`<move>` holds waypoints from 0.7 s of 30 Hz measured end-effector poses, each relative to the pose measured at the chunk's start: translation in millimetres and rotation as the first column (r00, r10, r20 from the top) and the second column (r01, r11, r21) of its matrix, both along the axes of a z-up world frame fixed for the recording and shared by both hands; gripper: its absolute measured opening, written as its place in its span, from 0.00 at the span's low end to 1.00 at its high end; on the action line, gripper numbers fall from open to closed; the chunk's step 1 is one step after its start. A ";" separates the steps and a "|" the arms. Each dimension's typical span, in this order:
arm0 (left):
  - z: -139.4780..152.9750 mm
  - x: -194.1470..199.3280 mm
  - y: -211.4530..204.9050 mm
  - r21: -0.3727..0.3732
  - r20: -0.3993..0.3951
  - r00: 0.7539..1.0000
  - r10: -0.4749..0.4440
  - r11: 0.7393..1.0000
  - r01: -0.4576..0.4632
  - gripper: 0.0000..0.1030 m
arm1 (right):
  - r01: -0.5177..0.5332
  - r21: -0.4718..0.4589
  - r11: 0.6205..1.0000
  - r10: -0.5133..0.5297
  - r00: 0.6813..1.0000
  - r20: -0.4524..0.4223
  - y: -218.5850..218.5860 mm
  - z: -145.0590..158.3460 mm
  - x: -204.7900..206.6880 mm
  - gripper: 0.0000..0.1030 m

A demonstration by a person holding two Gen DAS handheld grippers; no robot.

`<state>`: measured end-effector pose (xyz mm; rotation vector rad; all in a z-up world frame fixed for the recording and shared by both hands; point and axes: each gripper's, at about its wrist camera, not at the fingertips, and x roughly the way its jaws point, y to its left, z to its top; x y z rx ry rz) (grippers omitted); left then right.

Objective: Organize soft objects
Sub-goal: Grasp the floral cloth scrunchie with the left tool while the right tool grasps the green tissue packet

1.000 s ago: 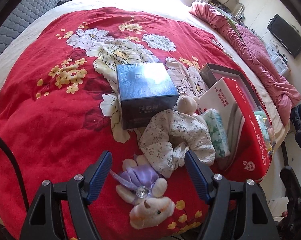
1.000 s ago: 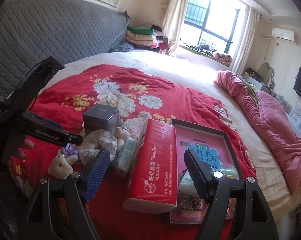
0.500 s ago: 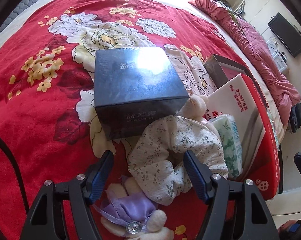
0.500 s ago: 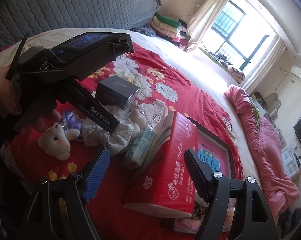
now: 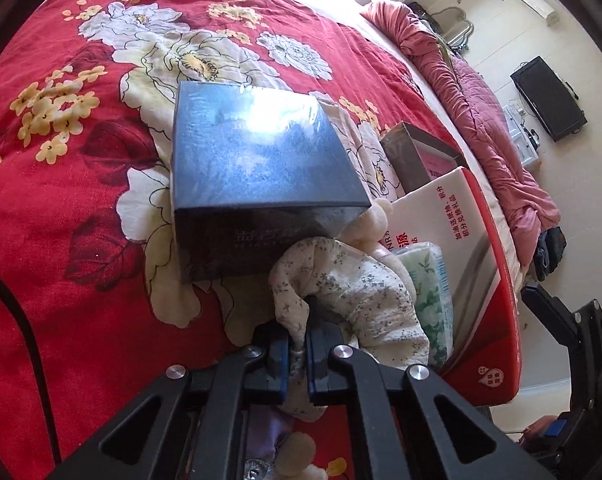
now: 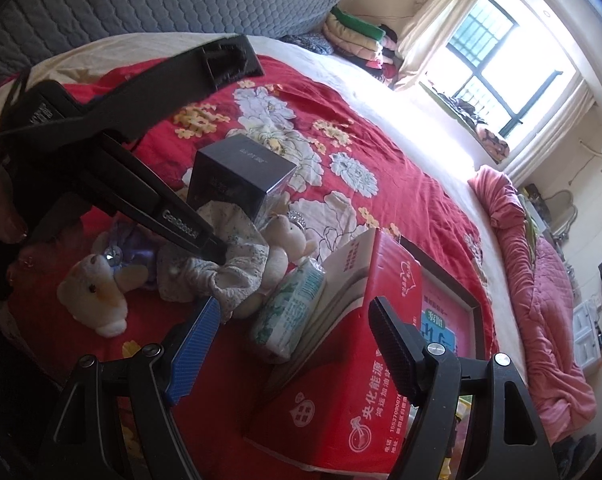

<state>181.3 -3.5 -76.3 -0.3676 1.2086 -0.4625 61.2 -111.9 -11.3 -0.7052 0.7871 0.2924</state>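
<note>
A cream floral scrunchie (image 5: 353, 292) lies on the red blanket, and my left gripper (image 5: 297, 354) is shut on its near edge. In the right wrist view the same scrunchie (image 6: 237, 268) sits under the left gripper's tip (image 6: 217, 250). A white plush bear in a purple dress (image 6: 97, 284) lies at the left of it. A second cream bear (image 6: 285, 240) leans behind the scrunchie. My right gripper (image 6: 297, 344) hangs open above a green tissue pack (image 6: 289, 308), touching nothing.
A dark blue box (image 5: 257, 168) stands just behind the scrunchie. A red tissue box (image 6: 365, 356) and an open pink-lined box (image 6: 449, 312) lie to the right. A pink quilt (image 6: 541, 300) runs along the bed's right edge. A hand (image 6: 1, 208) holds the left gripper.
My left gripper closed on the scrunchie's edge; half a second ago its jaws stood wide around it. The right gripper dropped lower and rolled, coming nearer the tissue pack.
</note>
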 end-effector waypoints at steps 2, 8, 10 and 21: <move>8.8 -2.6 3.7 -0.011 0.016 1.000 -0.002 1.000 0.002 0.05 | -0.009 -0.048 0.999 0.009 1.000 0.000 5.8 -7.1 -1.8 0.76; 43.1 -10.7 24.6 -0.026 0.106 0.994 0.024 0.999 -0.022 0.05 | -0.037 -0.270 0.962 0.039 0.999 0.005 30.4 -39.7 -0.5 0.76; 50.7 -11.6 36.9 -0.036 0.125 0.991 0.045 0.999 -0.041 0.05 | -0.026 -0.332 0.943 0.028 1.000 -0.001 33.8 -52.4 3.3 0.75; 53.1 -8.9 65.2 -0.055 0.125 0.987 0.098 0.994 -0.092 0.06 | 0.118 -0.209 0.971 -0.144 0.983 -0.112 32.6 -75.2 38.7 0.65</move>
